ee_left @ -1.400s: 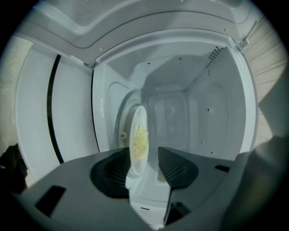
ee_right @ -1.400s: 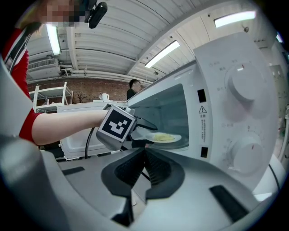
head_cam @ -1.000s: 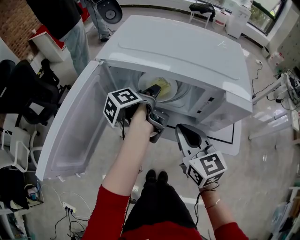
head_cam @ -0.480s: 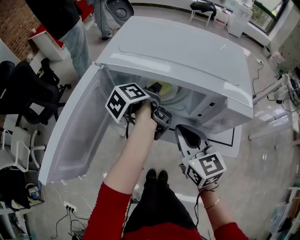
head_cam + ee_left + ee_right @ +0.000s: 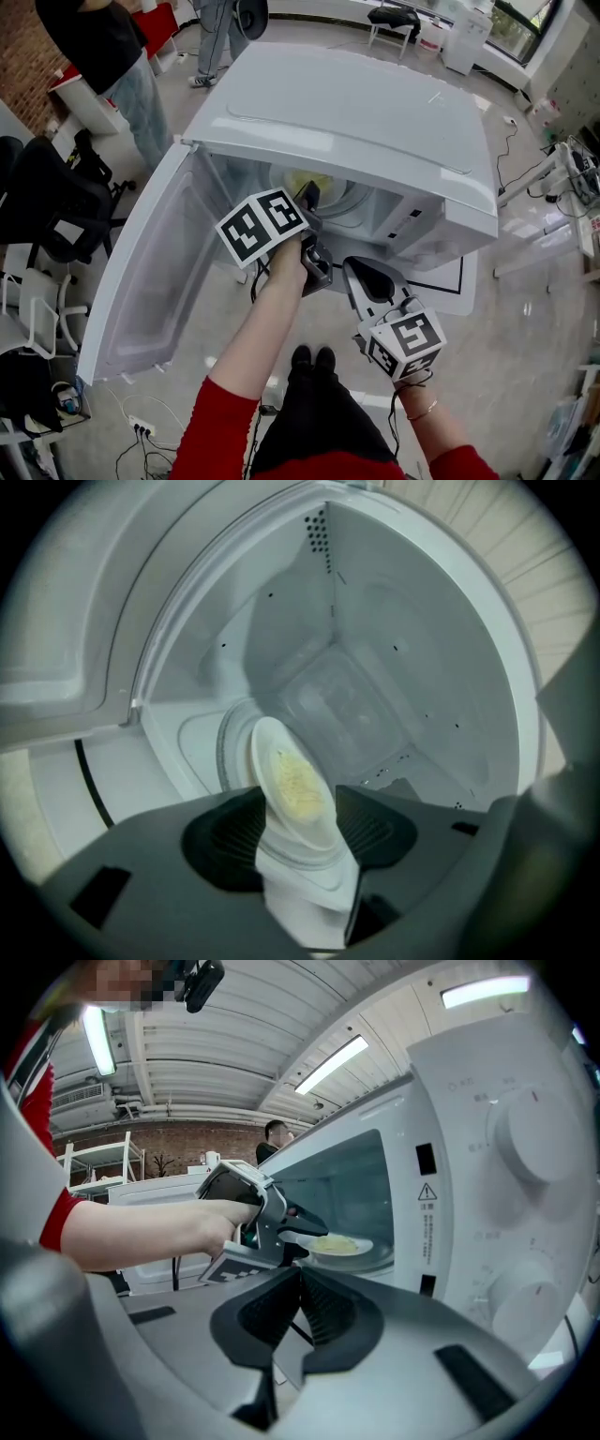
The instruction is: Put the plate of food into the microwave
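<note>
The white microwave [image 5: 356, 103] stands with its door [image 5: 150, 272] swung wide to the left. Inside, the white plate of yellow food [image 5: 314, 180] rests on the glass turntable [image 5: 375, 1258]. My left gripper [image 5: 307, 199] reaches into the cavity. Its jaws stand apart on either side of the plate's [image 5: 291, 785] near rim, one above and one below, so this left gripper [image 5: 298, 832] is open. My right gripper [image 5: 361, 274] hangs lower, in front of the control panel. Its pads meet, so the right gripper [image 5: 300, 1288] is shut on nothing. From there I see the plate [image 5: 339, 1245] level on the turntable.
The control panel with two round knobs [image 5: 525, 1138] fills the microwave's right side. The open door blocks the left. People stand at the far left [image 5: 103, 56], beside a black chair [image 5: 47, 206]. Cables lie on the floor [image 5: 141, 427].
My left gripper has tilted, turning its marker cube up towards the head camera, and its tips have drawn back a little. The plate stays on the turntable. The right gripper has barely moved.
</note>
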